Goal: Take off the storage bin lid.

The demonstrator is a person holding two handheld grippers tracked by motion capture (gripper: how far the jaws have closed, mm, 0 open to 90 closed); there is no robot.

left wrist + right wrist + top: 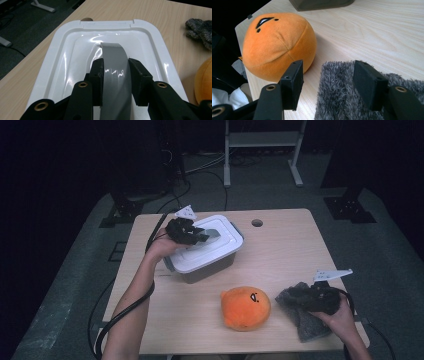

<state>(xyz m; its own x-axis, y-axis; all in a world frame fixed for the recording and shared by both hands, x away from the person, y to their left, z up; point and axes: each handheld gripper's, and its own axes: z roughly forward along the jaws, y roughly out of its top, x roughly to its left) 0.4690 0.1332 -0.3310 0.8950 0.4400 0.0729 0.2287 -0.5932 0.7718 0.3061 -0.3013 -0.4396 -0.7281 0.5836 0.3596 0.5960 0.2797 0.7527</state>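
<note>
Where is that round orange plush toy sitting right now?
In the high view the orange plush toy sits near the table's front edge, right of centre, between the white lidded box behind it and the grey fuzzy cloth beside it under the right tool.

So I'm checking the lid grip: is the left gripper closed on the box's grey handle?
Yes, the left gripper has both jaws pressed against the grey handle of the white lid.

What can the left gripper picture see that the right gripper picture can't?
Left gripper view alone: the white box lid and its grey handle, squeezed between the left gripper jaws. Right gripper view alone: the right gripper with jaws open above the fuzzy grey cloth, and the toy's little face. Both: the orange plush toy, the grey cloth, the wooden table.
</note>
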